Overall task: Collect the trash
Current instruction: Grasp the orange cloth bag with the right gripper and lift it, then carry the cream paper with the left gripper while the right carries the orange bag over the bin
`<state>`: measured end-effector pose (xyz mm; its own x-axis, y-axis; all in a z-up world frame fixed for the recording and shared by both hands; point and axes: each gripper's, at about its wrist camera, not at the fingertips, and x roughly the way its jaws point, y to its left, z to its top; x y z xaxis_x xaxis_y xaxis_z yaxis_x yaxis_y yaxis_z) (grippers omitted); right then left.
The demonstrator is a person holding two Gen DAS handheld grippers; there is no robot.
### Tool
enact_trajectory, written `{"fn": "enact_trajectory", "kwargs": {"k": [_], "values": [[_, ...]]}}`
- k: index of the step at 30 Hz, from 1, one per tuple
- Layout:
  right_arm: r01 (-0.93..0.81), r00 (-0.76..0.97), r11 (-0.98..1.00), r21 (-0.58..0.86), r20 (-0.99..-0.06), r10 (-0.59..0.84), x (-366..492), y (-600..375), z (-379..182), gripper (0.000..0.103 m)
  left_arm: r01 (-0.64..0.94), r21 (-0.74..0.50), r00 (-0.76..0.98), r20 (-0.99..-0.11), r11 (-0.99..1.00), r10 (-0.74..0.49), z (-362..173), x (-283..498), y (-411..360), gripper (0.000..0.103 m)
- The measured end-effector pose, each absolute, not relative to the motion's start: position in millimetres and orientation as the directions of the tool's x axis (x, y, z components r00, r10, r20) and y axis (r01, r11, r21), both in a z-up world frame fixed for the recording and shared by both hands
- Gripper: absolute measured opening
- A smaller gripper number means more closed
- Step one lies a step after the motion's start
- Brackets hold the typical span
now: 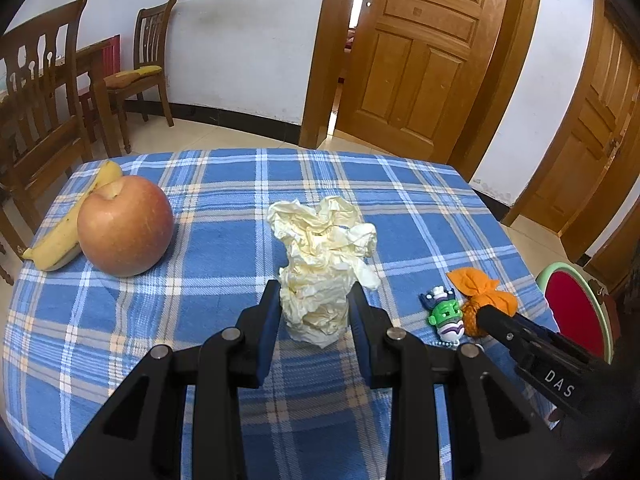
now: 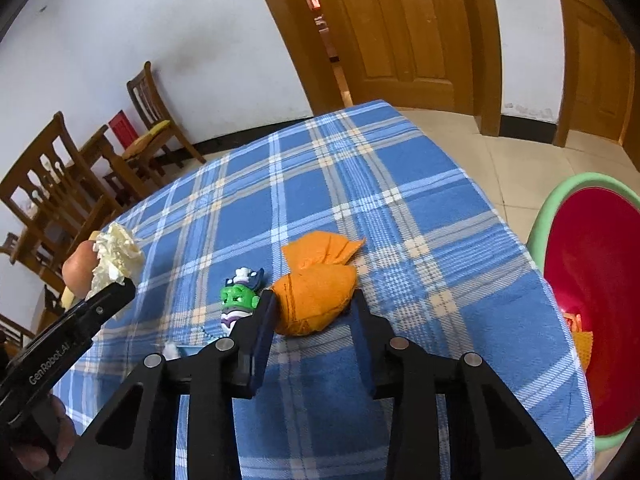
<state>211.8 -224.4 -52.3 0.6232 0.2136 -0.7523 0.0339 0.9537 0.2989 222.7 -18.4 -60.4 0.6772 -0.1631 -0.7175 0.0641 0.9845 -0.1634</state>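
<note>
A crumpled cream paper wad [image 1: 324,264] stands on the blue plaid tablecloth [image 1: 240,208]. My left gripper [image 1: 315,300] has a finger on each side of its lower part, pressing it. It also shows in the right wrist view [image 2: 116,256]. A crumpled orange paper [image 2: 316,292] lies near the table's right edge, also seen in the left wrist view [image 1: 480,296]. My right gripper [image 2: 316,308] straddles the orange paper, fingers touching its sides.
A green toy figure [image 2: 240,300] lies just left of the orange paper. An apple [image 1: 124,226] and a banana [image 1: 72,224] sit at the table's left. A red bin with a green rim [image 2: 600,280] stands on the floor right of the table. Wooden chairs [image 1: 36,112] stand left.
</note>
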Motion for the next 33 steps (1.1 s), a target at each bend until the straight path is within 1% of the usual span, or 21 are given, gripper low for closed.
{"fn": "enact_trajectory", "kwargs": {"k": [5, 8, 16, 24, 33], "values": [[0.031, 0.632, 0.944, 0.329, -0.738, 0.236, 206, -228, -49, 0.027, 0.077, -0.156, 0.680, -0.714, 0.985, -0.166, -58, 219, -22, 0.033], [0.027, 0.643, 0.938, 0.344, -0.725, 0.247, 197, -231, -43, 0.025, 0.087, -0.153, 0.684, -0.710, 0.984, -0.171, -54, 216, -24, 0.033], [0.031, 0.697, 0.915, 0.403, -0.665, 0.269, 156, -249, -18, 0.024, 0.124, -0.152, 0.691, -0.696, 0.981, -0.196, -40, 198, -33, 0.033], [0.040, 0.738, 0.902, 0.431, -0.621, 0.264, 116, -269, 2, 0.024, 0.177, -0.169, 0.696, -0.675, 0.970, -0.244, -24, 175, -53, 0.033], [0.075, 0.777, 0.892, 0.445, -0.586, 0.228, 79, -298, 15, 0.024, 0.255, -0.184, 0.679, -0.664, 0.949, -0.312, -10, 154, -85, 0.033]]}}
